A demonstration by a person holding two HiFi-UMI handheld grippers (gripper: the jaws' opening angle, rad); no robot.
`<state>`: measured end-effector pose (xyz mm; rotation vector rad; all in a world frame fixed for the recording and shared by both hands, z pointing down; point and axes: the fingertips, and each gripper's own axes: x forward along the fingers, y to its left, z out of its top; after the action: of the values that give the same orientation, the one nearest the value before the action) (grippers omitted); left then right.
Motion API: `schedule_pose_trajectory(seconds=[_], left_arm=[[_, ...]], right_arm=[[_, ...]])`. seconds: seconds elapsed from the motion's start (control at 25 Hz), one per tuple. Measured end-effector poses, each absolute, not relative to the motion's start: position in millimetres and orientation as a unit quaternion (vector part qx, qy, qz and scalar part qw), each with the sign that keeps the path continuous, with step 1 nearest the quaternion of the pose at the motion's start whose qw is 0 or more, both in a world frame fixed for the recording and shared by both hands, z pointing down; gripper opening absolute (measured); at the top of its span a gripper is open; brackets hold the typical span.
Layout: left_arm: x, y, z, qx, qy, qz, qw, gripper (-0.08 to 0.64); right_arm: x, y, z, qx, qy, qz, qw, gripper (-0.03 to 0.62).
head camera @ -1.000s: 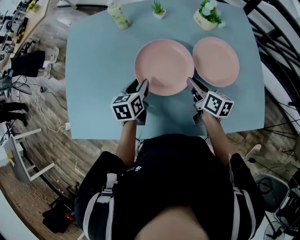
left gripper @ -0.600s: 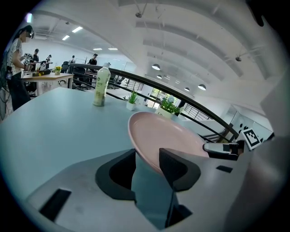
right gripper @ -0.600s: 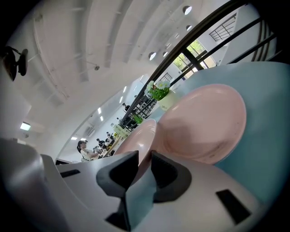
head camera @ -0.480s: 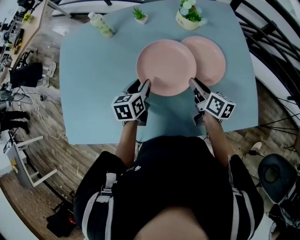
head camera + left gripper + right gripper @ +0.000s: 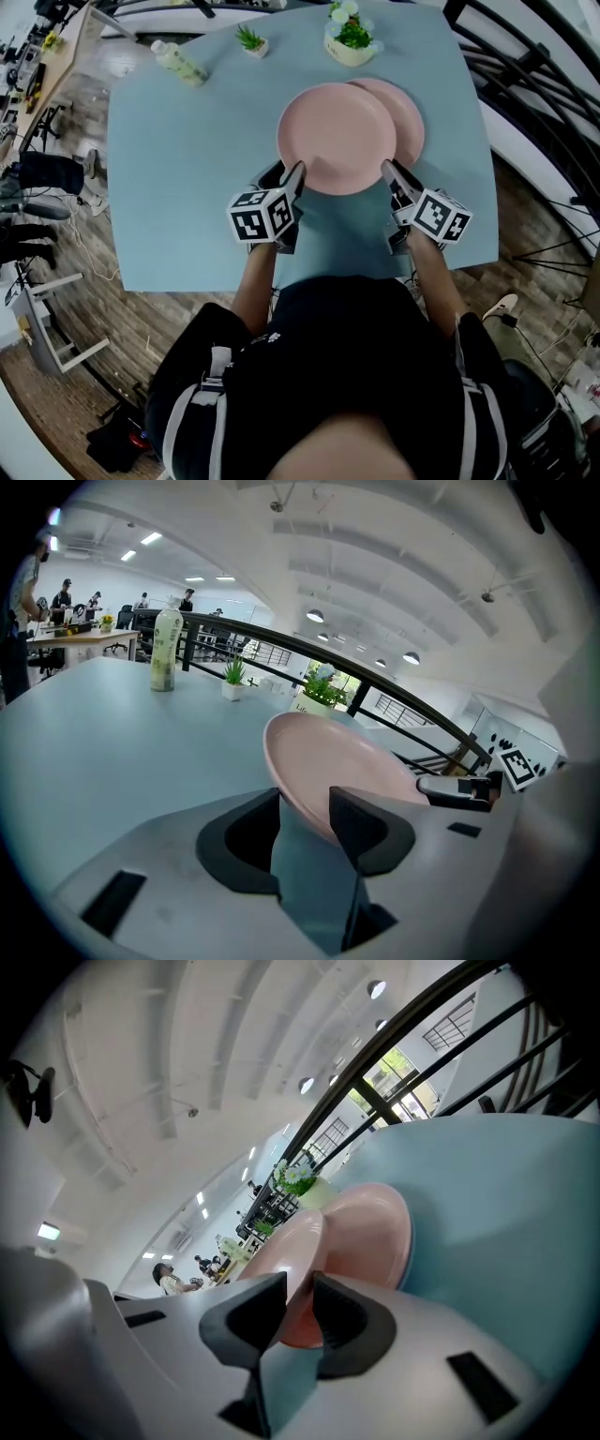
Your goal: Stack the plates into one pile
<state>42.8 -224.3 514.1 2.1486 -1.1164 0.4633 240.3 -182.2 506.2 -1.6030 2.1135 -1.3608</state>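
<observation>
Nearest the person, the left gripper (image 5: 292,176) is clamped on the held plate (image 5: 336,136) at its 8 o'clock rim, and the right gripper (image 5: 388,174) is clamped on the same plate at its 4 o'clock rim. Each gripper view shows the pink rim pinched between the two dark pads, and the plate rides clear of the table (image 5: 187,187), tilted a little.

The change is in the overlap. A second ago the two plates lay side by side with table showing between them. Half a second ago the held plate covered only the other's edge. Now it hides most of the second plate (image 5: 412,117), which lies flat on the table and shows only as a crescent from 1 to 4 o'clock.

So the carry looks almost done: a small shift toward 3 o'clock should centre the pair, and then the plate can be lowered and let go.

Beyond the plates, at 12 o'clock, stands a flower pot (image 5: 349,39); a plant (image 5: 250,39) and a bottle (image 5: 178,64) stand toward 10 o'clock, all clear of the path
</observation>
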Motion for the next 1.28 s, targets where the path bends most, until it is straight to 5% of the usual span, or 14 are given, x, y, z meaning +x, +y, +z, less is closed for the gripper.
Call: schedule_pose_trajectory(seconds=[1.28], left_arm=[[124.1, -230.0, 536.7, 0.811, -0.424, 0.207, 0.345, 0.166]], right_arm=[[322.8, -190.8, 521.9, -0.517, 0.722, -0.456, 0.057, 0.107]])
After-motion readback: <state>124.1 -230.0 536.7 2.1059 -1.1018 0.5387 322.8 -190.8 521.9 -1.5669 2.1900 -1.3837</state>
